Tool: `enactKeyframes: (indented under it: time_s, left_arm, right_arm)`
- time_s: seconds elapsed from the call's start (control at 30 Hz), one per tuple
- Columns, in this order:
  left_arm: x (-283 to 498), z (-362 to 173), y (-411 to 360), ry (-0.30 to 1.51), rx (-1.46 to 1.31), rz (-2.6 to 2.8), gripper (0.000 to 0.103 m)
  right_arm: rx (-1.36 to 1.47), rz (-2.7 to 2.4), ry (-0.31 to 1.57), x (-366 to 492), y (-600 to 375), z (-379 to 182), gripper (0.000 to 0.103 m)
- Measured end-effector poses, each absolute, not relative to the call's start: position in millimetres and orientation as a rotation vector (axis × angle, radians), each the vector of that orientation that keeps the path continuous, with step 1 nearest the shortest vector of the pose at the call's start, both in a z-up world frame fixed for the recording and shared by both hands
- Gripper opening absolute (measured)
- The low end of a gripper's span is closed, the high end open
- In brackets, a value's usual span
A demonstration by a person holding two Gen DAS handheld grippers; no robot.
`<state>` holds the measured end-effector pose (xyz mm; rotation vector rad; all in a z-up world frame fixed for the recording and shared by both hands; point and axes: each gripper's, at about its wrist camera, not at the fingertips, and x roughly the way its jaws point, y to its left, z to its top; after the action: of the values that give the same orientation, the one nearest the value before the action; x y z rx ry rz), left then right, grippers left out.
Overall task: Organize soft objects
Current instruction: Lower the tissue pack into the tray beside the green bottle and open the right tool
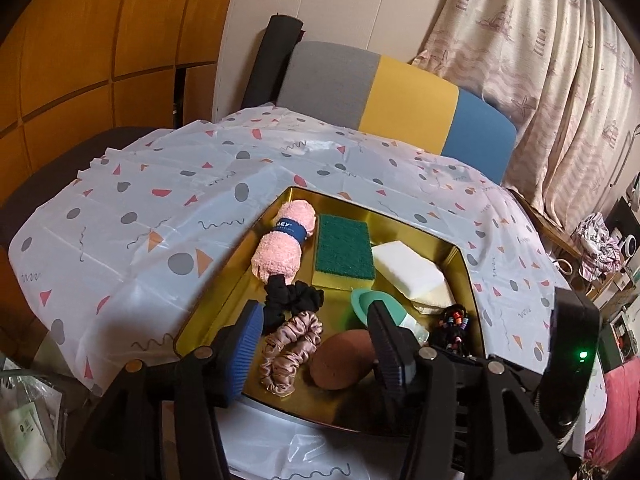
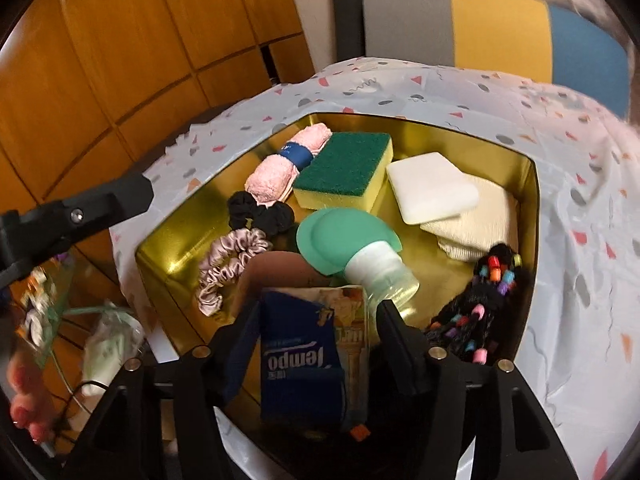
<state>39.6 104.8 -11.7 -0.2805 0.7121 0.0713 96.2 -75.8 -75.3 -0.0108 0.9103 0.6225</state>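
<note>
A gold tin tray (image 1: 224, 280) (image 2: 168, 248) on the table holds a rolled pink towel (image 1: 280, 244) (image 2: 280, 168), a green-and-yellow sponge (image 1: 344, 248) (image 2: 344, 172), a white sponge (image 1: 408, 270) (image 2: 430, 188), a black scrunchie (image 1: 292, 300) (image 2: 260, 214), a pink satin scrunchie (image 1: 288, 348) (image 2: 228, 268), a brown puff (image 1: 344, 360), a teal-capped bottle (image 2: 360, 248) and a beaded black hair tie (image 2: 480, 304). My left gripper (image 1: 316, 356) is open and empty above the tray's near end. My right gripper (image 2: 316, 348) is shut on a blue Tempo tissue pack (image 2: 300, 364) over the tray.
A patterned white tablecloth (image 1: 160, 208) covers the table. A grey, yellow and blue chair back (image 1: 400, 100) stands behind it. Wooden cabinets (image 1: 100, 40) are at the left, curtains (image 1: 540, 60) at the right. A plastic bag (image 2: 104, 344) lies left of the table.
</note>
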Motion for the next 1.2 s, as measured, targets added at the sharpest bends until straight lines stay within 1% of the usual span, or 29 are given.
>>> enactKeyframes:
  time_s: [0.07, 0.4, 0.47, 0.7, 0.87, 1.03, 1.13, 1.2]
  left_arm:
    - [38.7, -10.9, 106.1, 0.702, -0.288, 0.074, 0.055]
    - [37.9, -7.8, 98.4, 0.689, -0.239, 0.150, 0.055]
    - [37.2, -6.5, 95.2, 0.684, -0.205, 0.181, 0.055]
    - [32.4, -1.4, 94.1, 0.662, -0.151, 0.282, 0.055]
    - [31.7, 0.4, 95.6, 0.659, -0.140, 0.323, 0.055]
    - [32.2, -0.1, 94.5, 0.689, -0.132, 0.326, 0.055]
    - [30.9, 1.3, 89.2, 0.693, -0.096, 0.332, 0.055]
    - [29.8, 3.2, 85.8, 0.694, -0.076, 0.333, 0.055]
  right_arm:
    - [0.024, 0.612, 0.896, 93.7, -84.4, -71.2, 0.068]
    - [0.024, 0.521, 0.859, 85.2, -98.7, -55.5, 0.075]
    - [0.011, 0.499, 0.849, 83.6, -98.4, -53.2, 0.079]
    - [-0.024, 0.453, 0.815, 80.2, -97.2, -42.7, 0.083]
    - [-0.039, 0.407, 0.799, 78.4, -97.1, -33.5, 0.091]
    - [-0.036, 0.370, 0.787, 75.5, -99.0, -24.5, 0.096]
    - [-0.036, 0.321, 0.774, 74.6, -101.5, -19.8, 0.102]
    - [-0.034, 0.278, 0.759, 73.6, -103.9, -15.5, 0.103]
